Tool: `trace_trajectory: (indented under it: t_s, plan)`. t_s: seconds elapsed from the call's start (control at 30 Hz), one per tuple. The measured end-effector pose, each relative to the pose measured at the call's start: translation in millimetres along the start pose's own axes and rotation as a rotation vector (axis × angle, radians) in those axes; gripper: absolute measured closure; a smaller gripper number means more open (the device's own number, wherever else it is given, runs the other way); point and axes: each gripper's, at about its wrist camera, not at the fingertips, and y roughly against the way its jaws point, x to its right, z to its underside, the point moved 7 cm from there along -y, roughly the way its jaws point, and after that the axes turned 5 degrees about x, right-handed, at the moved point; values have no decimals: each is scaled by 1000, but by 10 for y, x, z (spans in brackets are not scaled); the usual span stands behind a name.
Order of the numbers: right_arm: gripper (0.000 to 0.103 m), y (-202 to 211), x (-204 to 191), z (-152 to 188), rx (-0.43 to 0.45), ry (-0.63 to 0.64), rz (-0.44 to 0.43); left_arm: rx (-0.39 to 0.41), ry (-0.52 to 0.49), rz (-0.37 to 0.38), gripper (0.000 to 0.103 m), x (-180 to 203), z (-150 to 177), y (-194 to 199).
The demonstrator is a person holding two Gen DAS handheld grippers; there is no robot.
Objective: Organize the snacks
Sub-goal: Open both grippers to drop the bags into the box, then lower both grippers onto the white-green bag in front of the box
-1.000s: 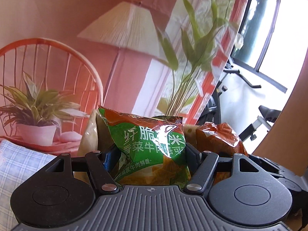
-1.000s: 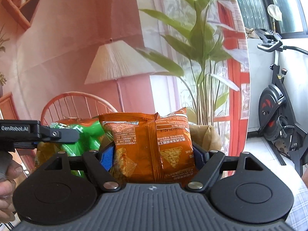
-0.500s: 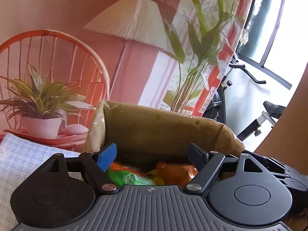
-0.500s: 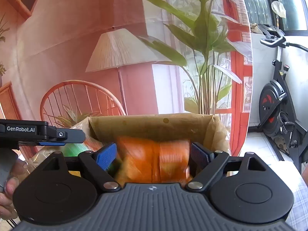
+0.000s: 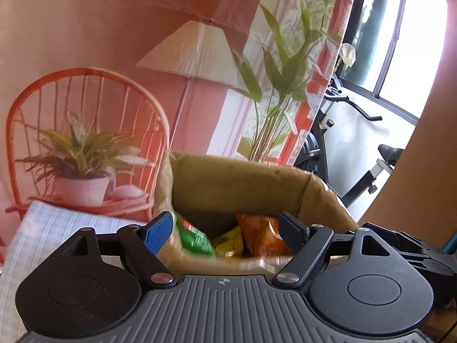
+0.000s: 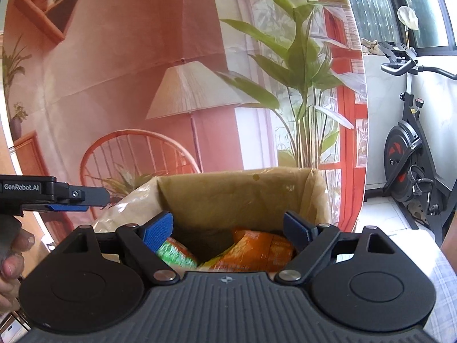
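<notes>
Snack packets lie inside the cardboard box (image 5: pixel 242 183) ahead of us: a green packet (image 5: pixel 194 238) toward its left wall, an orange packet (image 5: pixel 261 237) toward its right, and a bit of yellow packet (image 5: pixel 231 243) between them. From the right wrist camera we see the same green packet (image 6: pixel 175 253) and orange packet (image 6: pixel 257 250) resting low in the box (image 6: pixel 237 197), below its rim. Our left hand-held gripper (image 5: pixel 225 230) has just been opening; its jaws stand wide with nothing pressed between them, just short of the box's near edge. Our right hand-held gripper (image 6: pixel 228 228) has likewise been opening and is spread wide and empty over that near edge. The left gripper also shows from the side at the left of the right camera's view, with fingers (image 6: pixel 12 254) of the hand below it. A checked cloth (image 5: pixel 62 228) covers the desk left of the box. Behind hangs a printed backdrop (image 6: pixel 142 57), and an exercise bike (image 6: pixel 411 154) stands at the right.
</notes>
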Motion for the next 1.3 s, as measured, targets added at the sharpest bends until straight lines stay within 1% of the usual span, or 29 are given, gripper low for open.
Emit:
trace_trajectory:
  t_s: [0.1,0.27,0.4,0.53,0.67,0.77,1.0,1.1,1.3]
  plan:
    - [16,166,-62,130,-9,-11,-7,-18,15,21,20,-28,141,188]
    - [16,344,-161,447,-51,-51,-13,-63,-10,31,21,-101,455,333]
    - [16,412,-277,742,-109,-89,-33,-114,39,64,21,-160,732,297]
    - [16,435,-443,1050,-180,-73,-51,-152,104,86,22,-202,999,209]
    - [16,414,-537,1283,-241,-60,-72,-188,120,83,22,-207,1186,113]
    - [16,404,-536,1395,-267,-60,-71,-214,117,84,22,-215,1297,62]
    - [16,406,-438,1657,-333,-133,-70,-276,153,113,24,-223,1541,-15]
    - [16,385,-435,1729,-358,-166,-78,-305,157,123,25,-201,1659,-53]
    - [16,359,-461,1828,-394,-176,-90,-349,158,122,26,-147,1866,-46]
